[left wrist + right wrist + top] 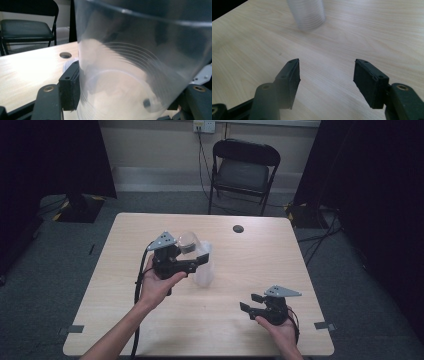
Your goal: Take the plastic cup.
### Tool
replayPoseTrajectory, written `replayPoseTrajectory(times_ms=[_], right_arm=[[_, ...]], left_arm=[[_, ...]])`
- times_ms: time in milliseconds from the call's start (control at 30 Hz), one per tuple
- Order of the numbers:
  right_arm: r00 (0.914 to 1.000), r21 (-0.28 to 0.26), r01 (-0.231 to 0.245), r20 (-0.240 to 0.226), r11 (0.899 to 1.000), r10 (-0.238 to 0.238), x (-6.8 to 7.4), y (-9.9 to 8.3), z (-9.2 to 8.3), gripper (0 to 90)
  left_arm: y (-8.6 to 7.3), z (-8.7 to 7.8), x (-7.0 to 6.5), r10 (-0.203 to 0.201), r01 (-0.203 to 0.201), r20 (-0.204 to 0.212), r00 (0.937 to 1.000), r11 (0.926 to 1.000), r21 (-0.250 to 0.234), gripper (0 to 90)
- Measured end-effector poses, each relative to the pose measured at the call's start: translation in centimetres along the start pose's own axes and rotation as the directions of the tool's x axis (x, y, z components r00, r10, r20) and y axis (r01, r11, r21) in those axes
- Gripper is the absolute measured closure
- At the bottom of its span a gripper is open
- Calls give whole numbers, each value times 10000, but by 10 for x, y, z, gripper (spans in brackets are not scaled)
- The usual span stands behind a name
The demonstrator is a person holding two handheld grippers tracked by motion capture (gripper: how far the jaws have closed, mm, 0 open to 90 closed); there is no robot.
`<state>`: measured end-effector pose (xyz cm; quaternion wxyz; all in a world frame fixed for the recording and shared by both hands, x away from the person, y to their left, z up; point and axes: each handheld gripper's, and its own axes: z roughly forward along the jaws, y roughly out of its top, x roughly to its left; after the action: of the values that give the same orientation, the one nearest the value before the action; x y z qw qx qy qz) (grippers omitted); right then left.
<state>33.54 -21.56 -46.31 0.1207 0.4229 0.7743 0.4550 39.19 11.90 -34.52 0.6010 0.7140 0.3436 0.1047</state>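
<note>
A translucent ribbed plastic cup stands roughly upright at the table's middle left, and my left gripper is shut on it from the left side. In the left gripper view the cup sits between the black jaws of the left gripper, with the left pad pressed against its wall. I cannot tell whether the cup's base touches the tabletop. My right gripper hovers near the front right, open, pointing left. Nothing lies between the jaws of the right gripper; the cup is farther off.
The light wooden table has a round cable hole near its far edge. A black folding chair stands behind it. Dark curtains hang on both sides. A cable trails from the left gripper along the forearm.
</note>
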Motion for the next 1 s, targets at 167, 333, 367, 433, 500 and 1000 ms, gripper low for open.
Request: replayPoseTrajectory(times_ms=[167,333,367,433,500,1000], right_arm=[[9987,-428,369,-346,9984,-384,10,3,0,372],[9919,-1193,963,-707,9882,-1052,26,2,4,391],[9918,-1254,948,-732,9876,-1045,28,3,5,400],[9879,-1322,1034,-1019,9858,-1173,32,4,6,475],[9852,-1147,871,-1370,9896,-1026,35,7,8,461],[9716,-1166,1849,-1276,9758,-1994,67,33,29,378]], left_arm=[[-8,-6,0,-187,196,-290,9994,9993,319,332],[-20,-14,4,-380,400,-306,9988,9969,681,334],[-22,-15,4,-391,414,-309,9988,9962,771,334],[-27,-19,5,-432,462,-370,9984,9953,856,334],[-31,-21,6,-549,586,-436,9975,9944,882,333],[-53,-25,12,-1639,1674,-345,9859,9729,1598,339]])
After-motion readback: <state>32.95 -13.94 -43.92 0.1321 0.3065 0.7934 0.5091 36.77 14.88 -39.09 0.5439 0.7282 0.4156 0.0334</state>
